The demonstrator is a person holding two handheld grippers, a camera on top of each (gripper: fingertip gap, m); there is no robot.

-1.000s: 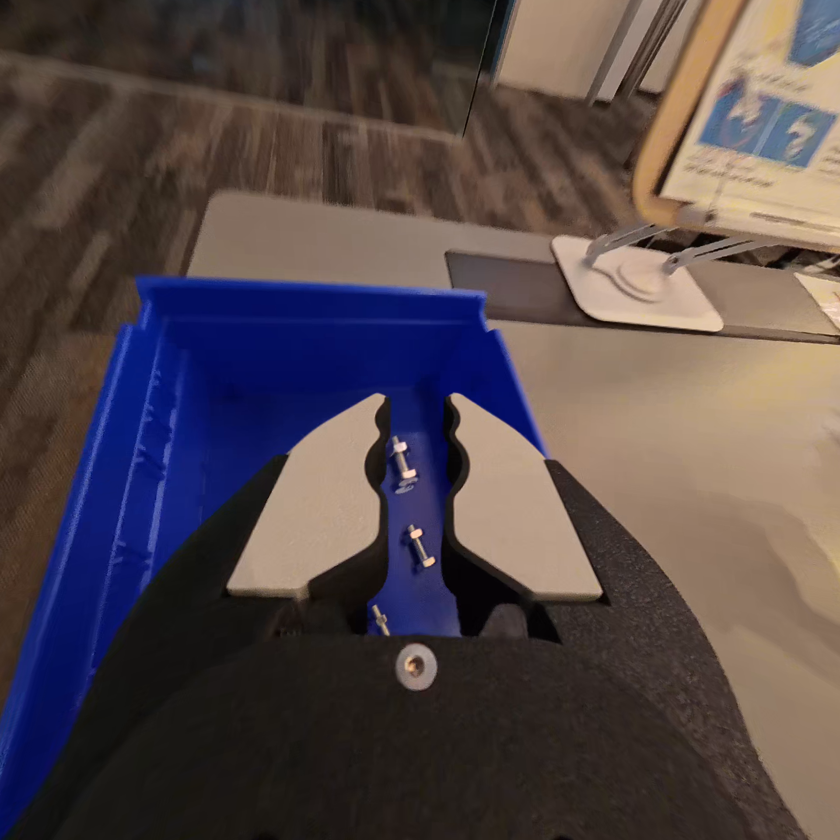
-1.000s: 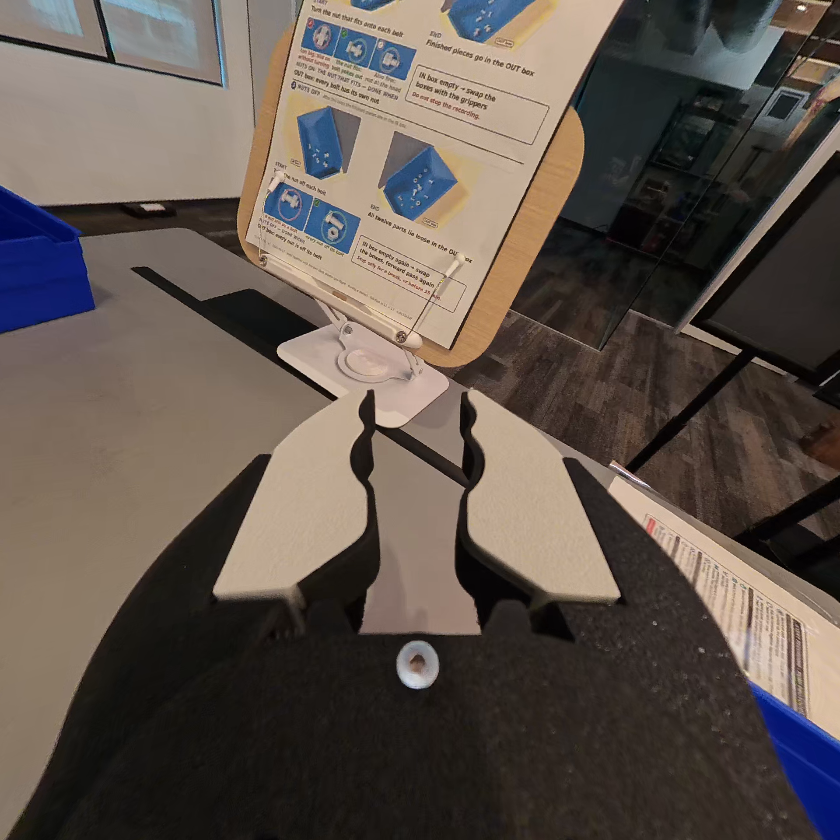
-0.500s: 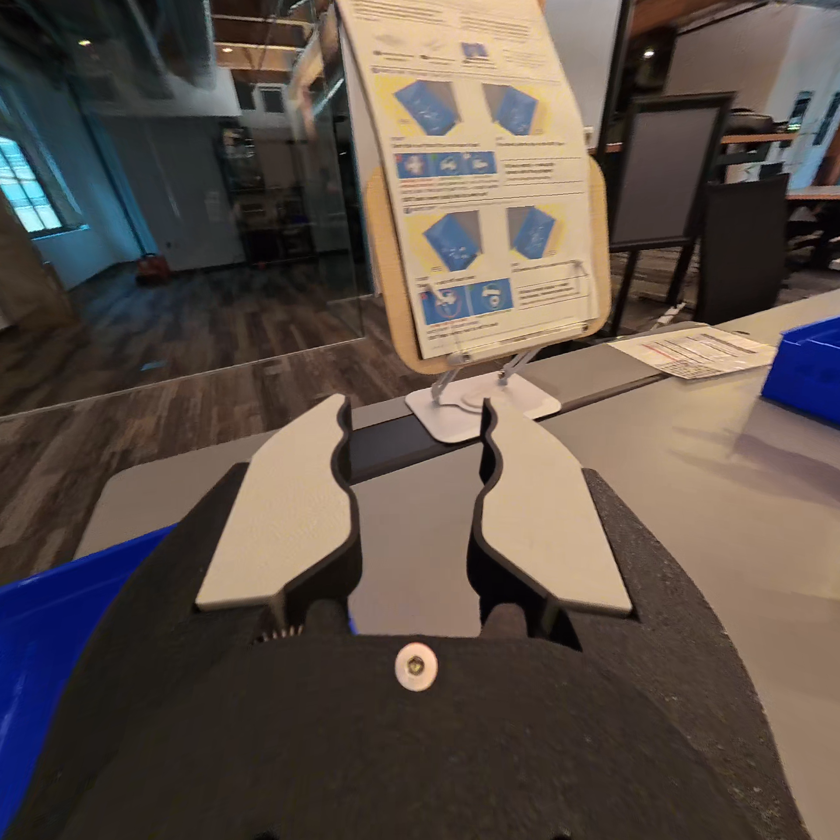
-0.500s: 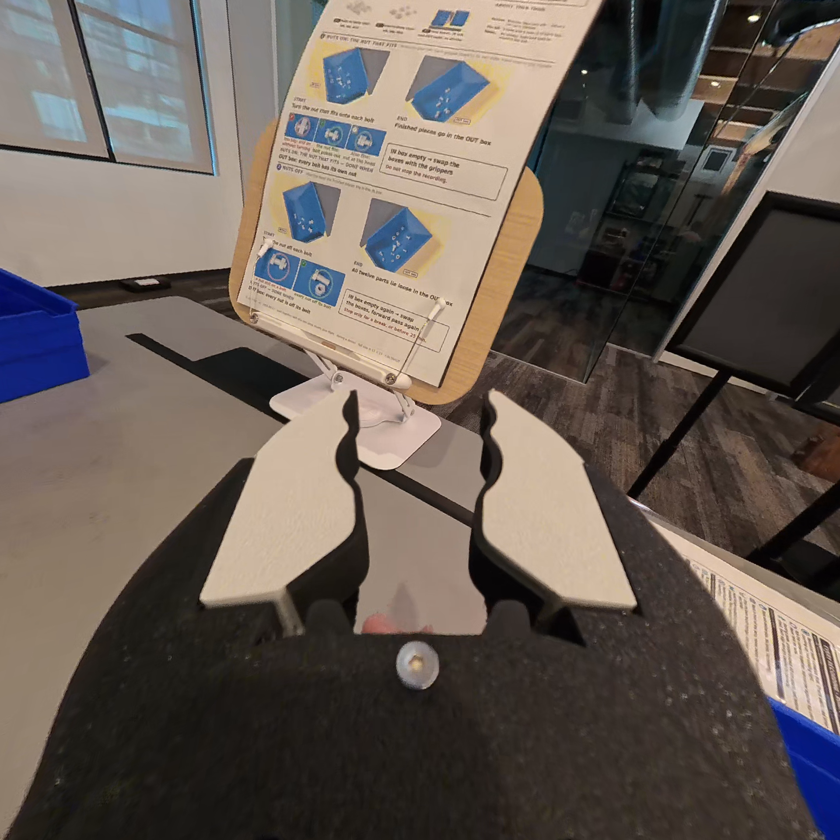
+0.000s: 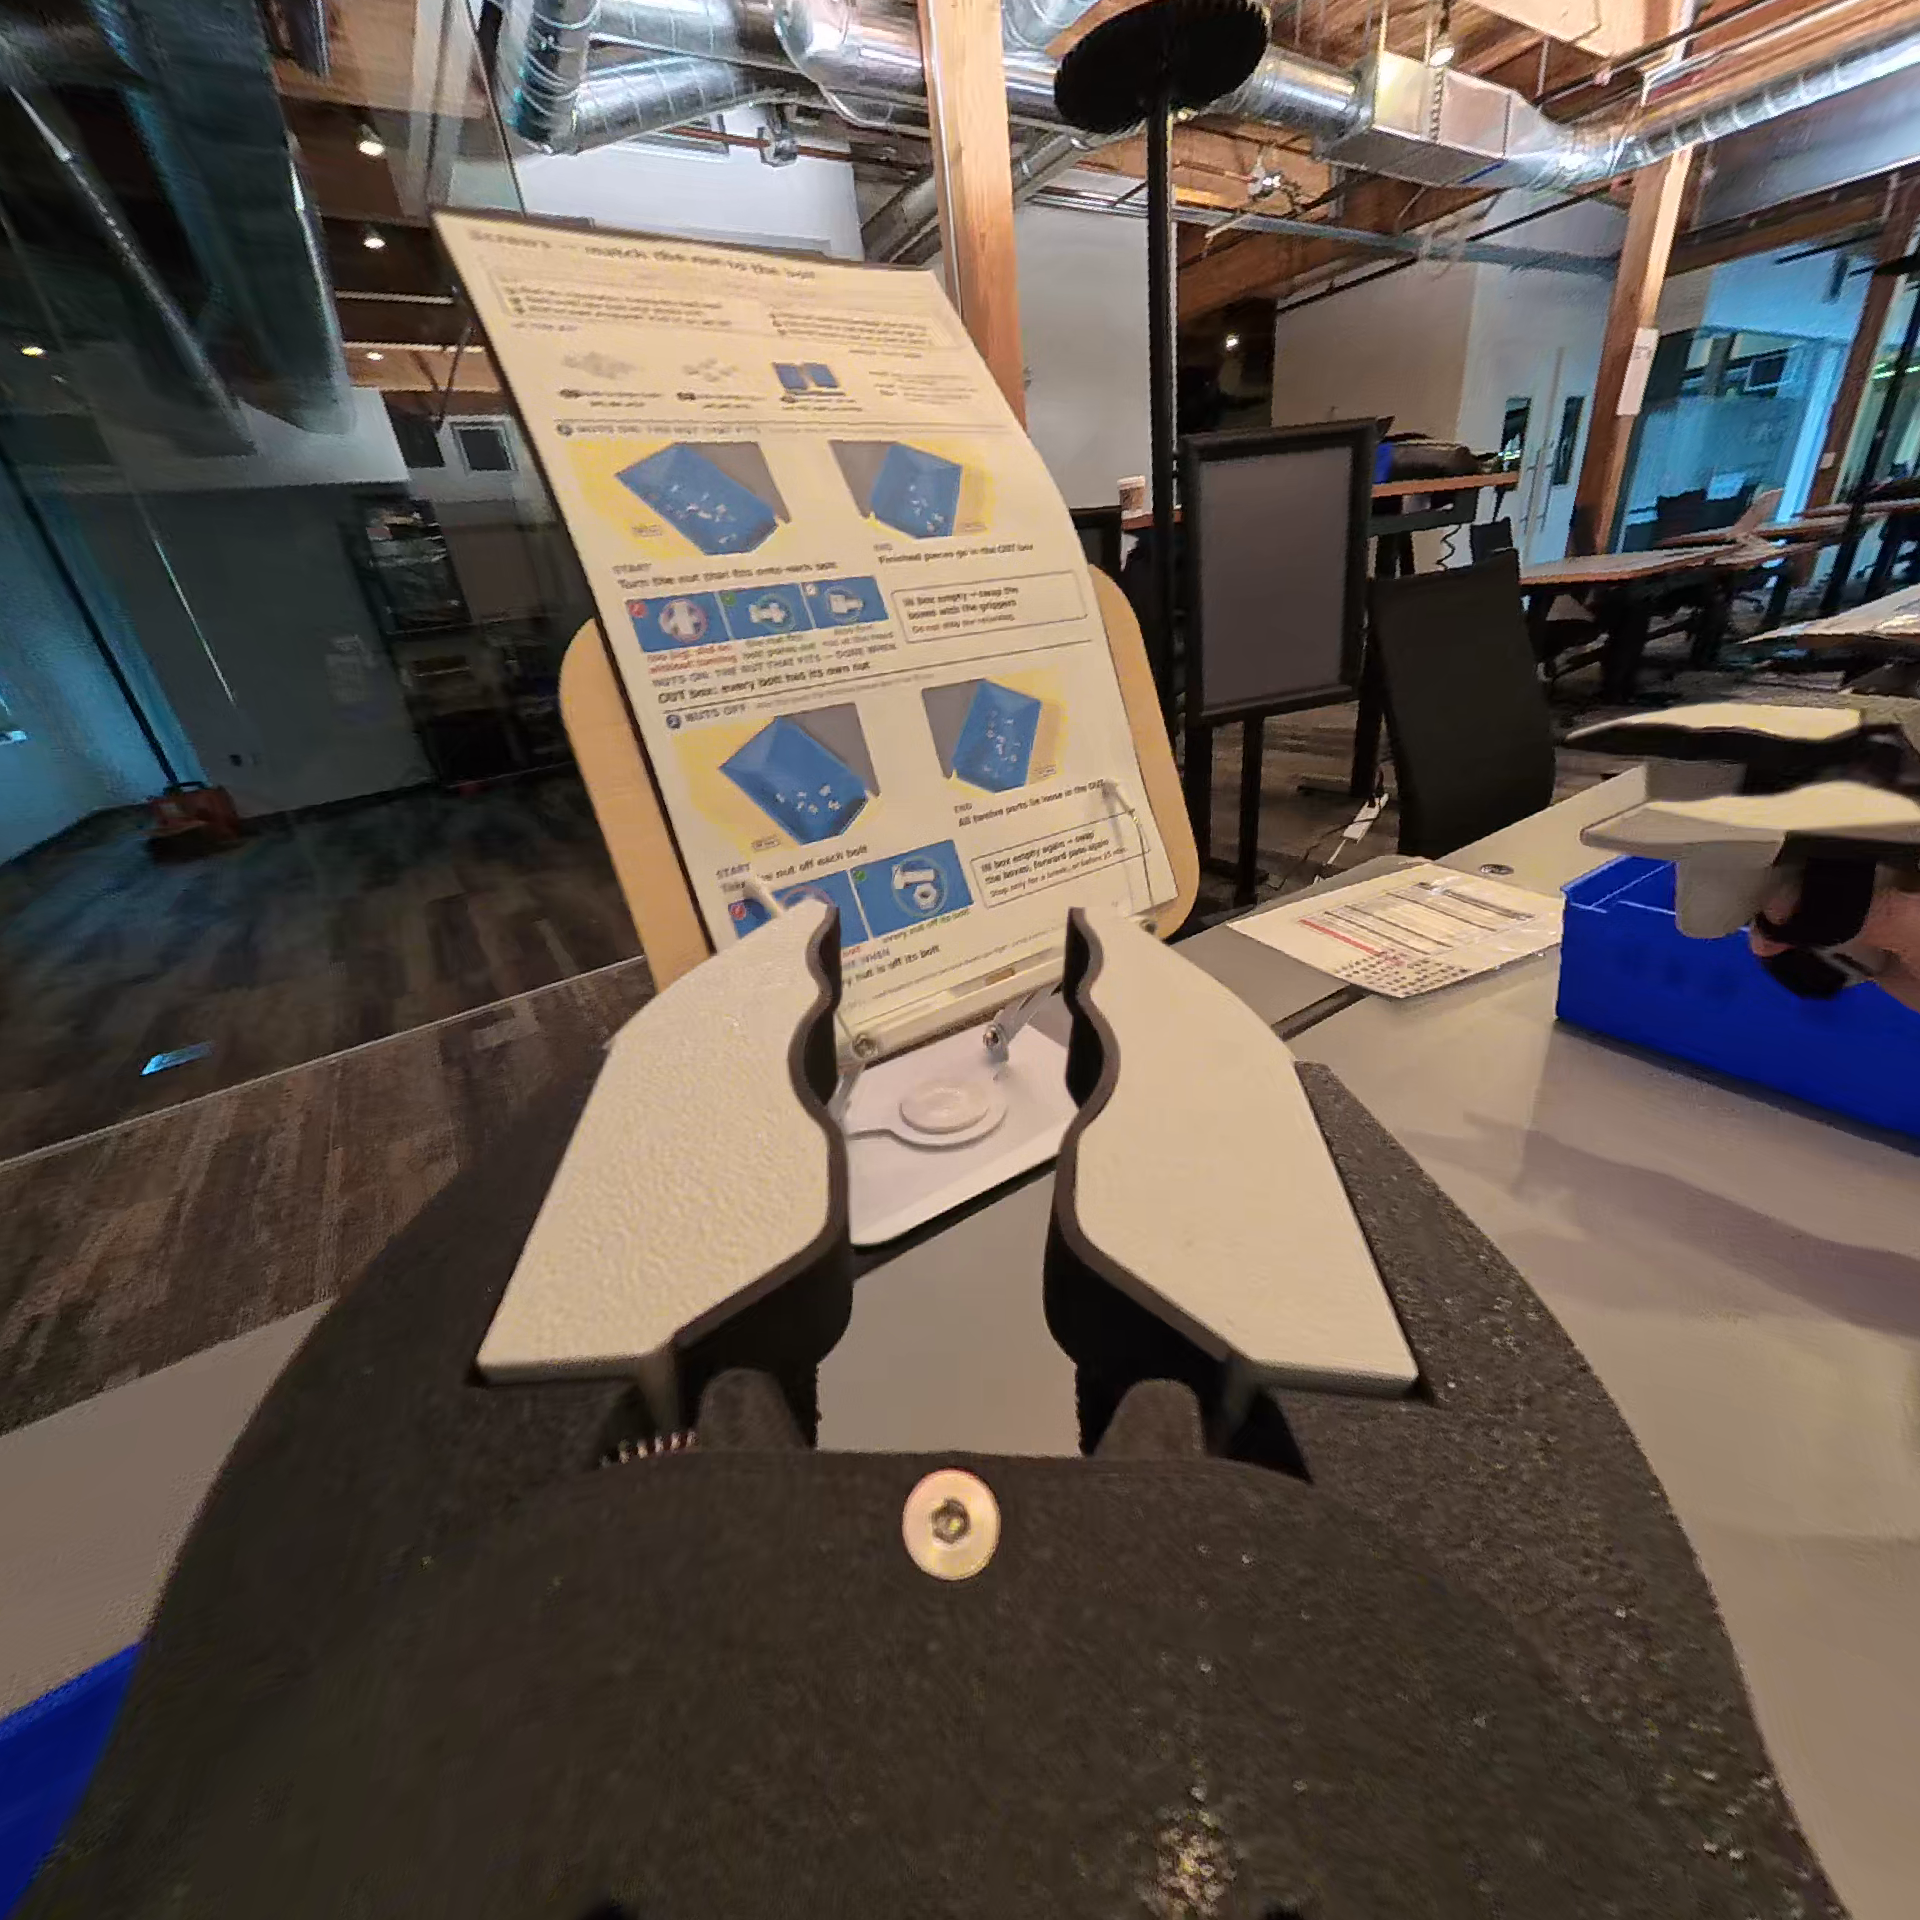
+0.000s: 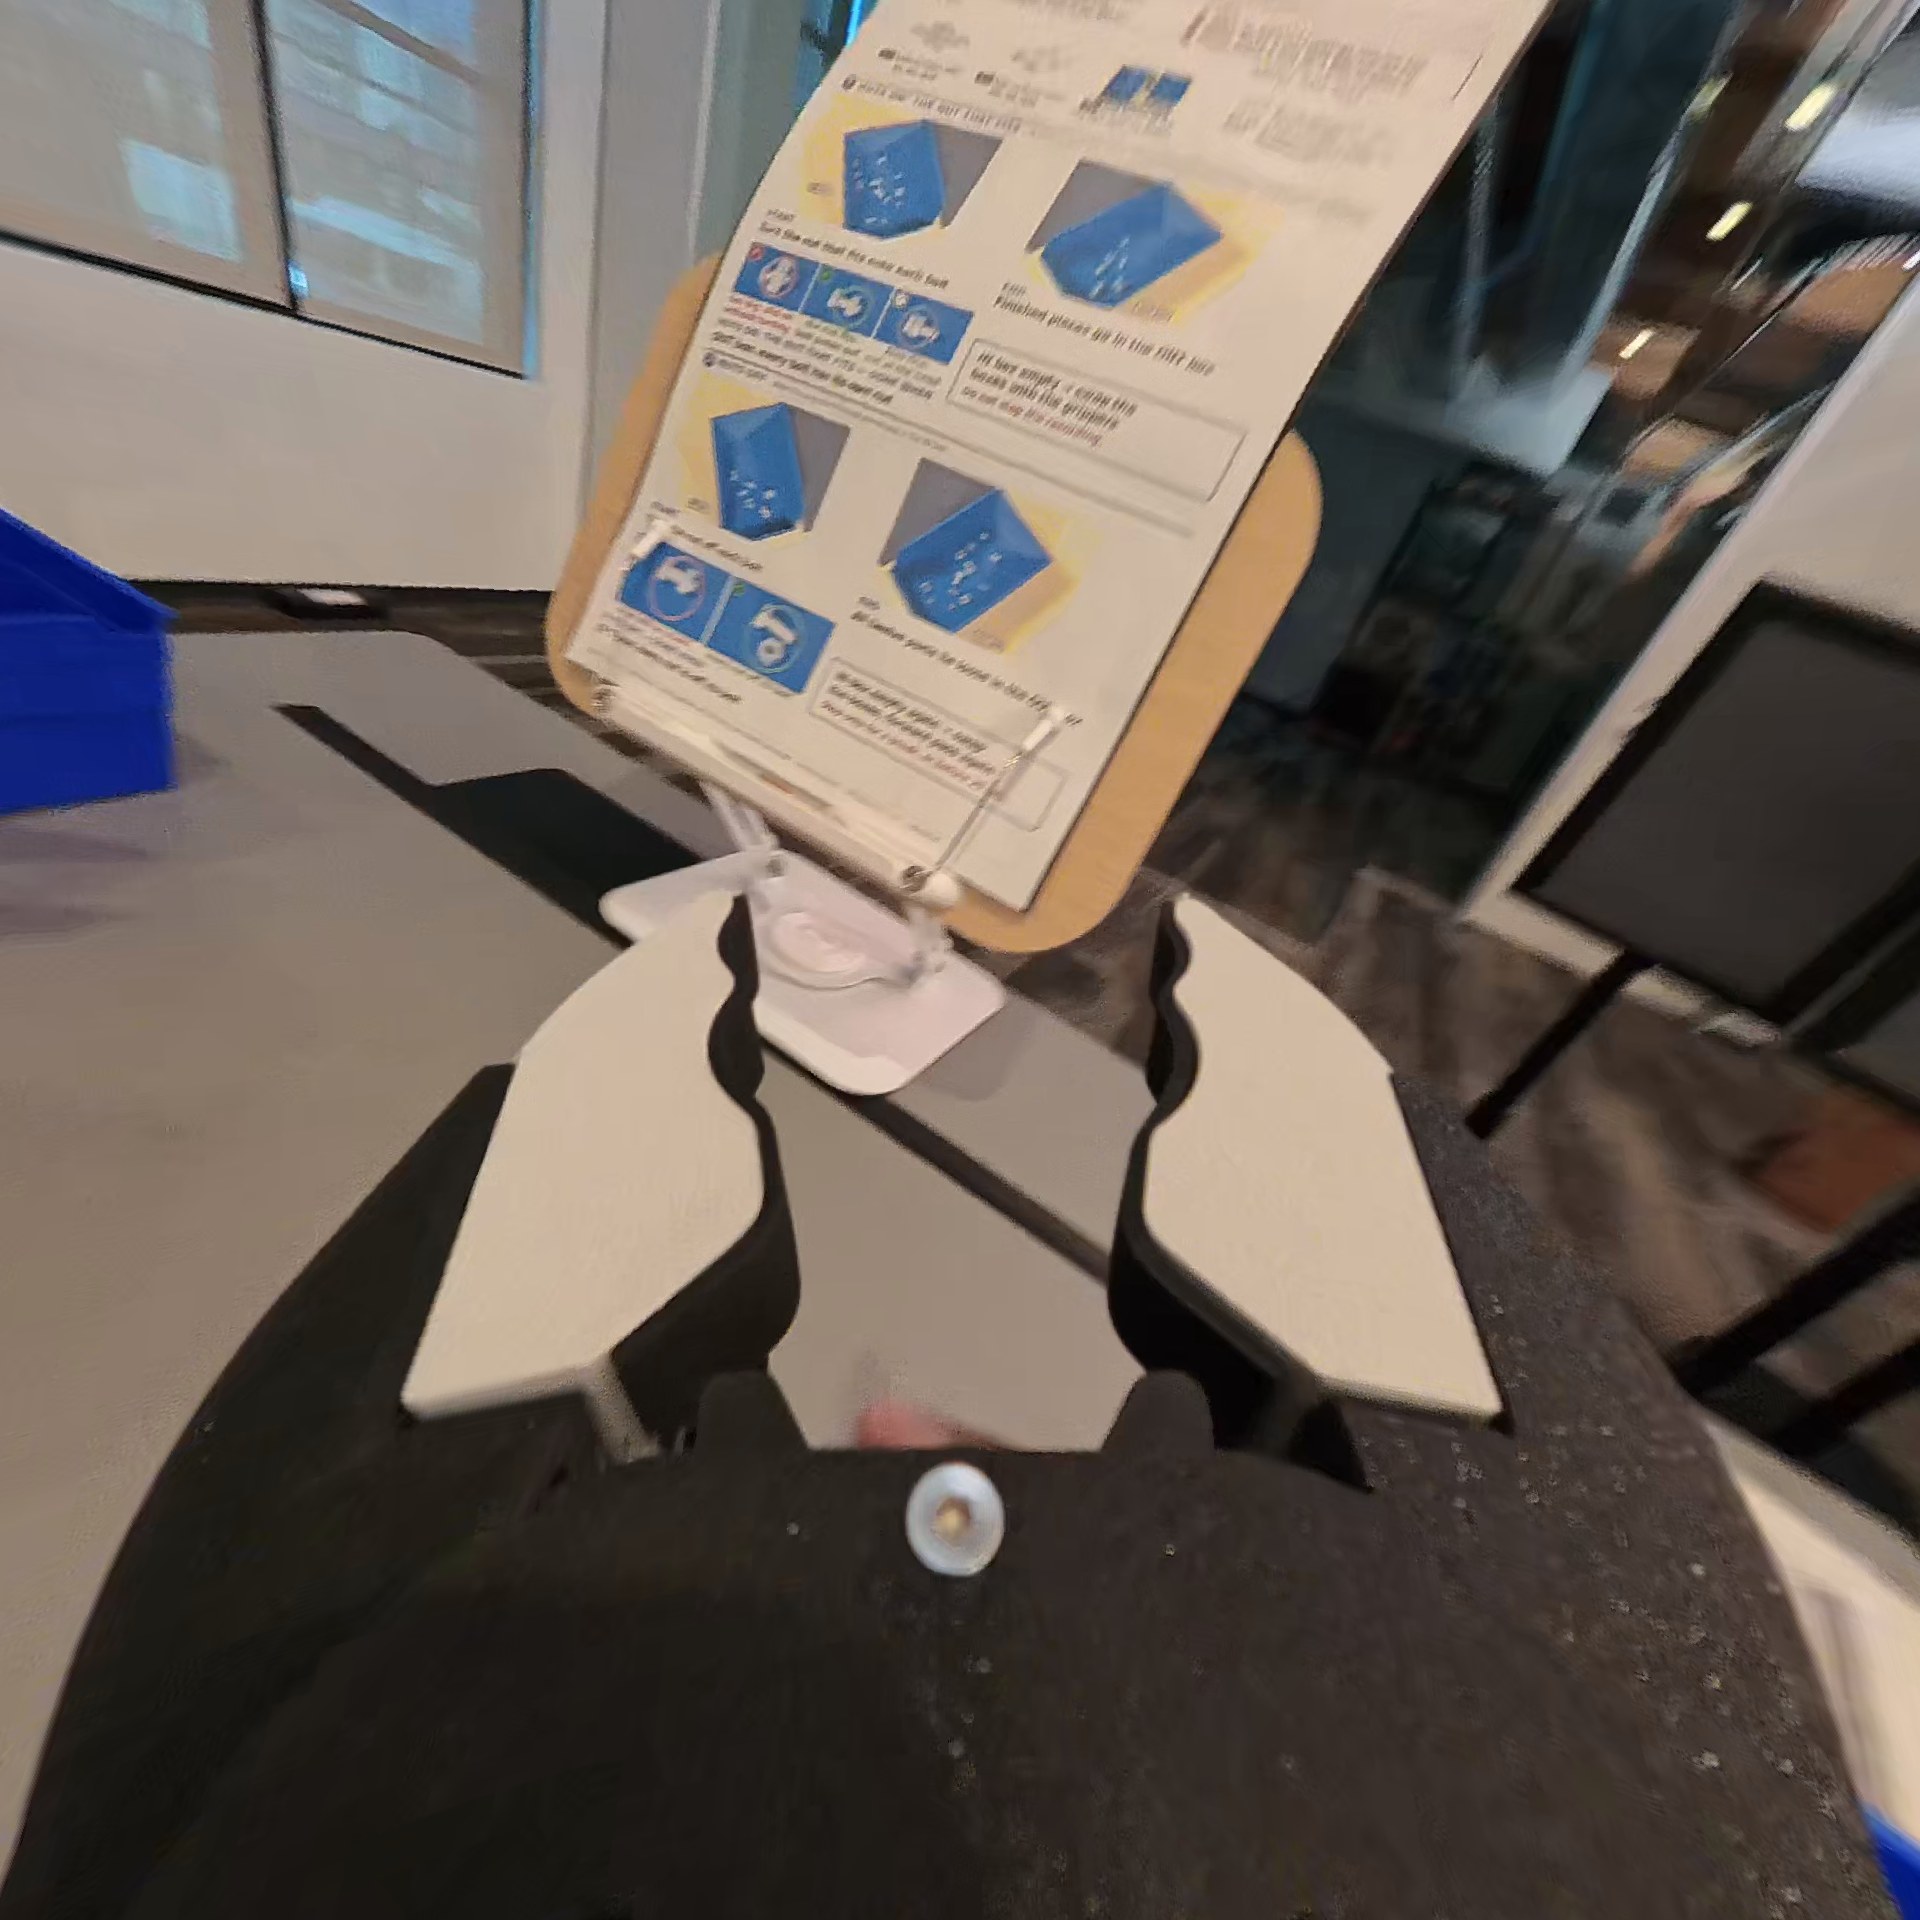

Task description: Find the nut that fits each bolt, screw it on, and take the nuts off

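Note:
No bolt or nut shows in either view. My left gripper point(image 5: 948, 925) is open and empty, held above the grey table point(image 5: 1558, 1195) and pointing at the instruction sheet on its stand point(image 5: 831, 623). A corner of a blue bin point(image 5: 52, 1745) shows at the lower left of the left wrist view. My right gripper point(image 6: 956, 925) is open wide and empty, also facing the sheet point(image 6: 935, 468). It also shows in the left wrist view point(image 5: 1584, 784) at the right edge, above a second blue bin point(image 5: 1714, 997).
The stand's white base point(image 6: 862, 997) sits on a dark strip across the table. A printed paper point(image 5: 1403, 925) lies behind the right bin. Stacked blue bins point(image 6: 73, 707) stand at the far left of the right wrist view. Beyond the table's far edge are floor and a glass wall. About 35 centimetres separates my left fingertips from my right.
My left gripper has risen out of the blue bin that held bolts and swung up to face the sheet, its jaws wider. My right gripper has tilted up and opened wider.

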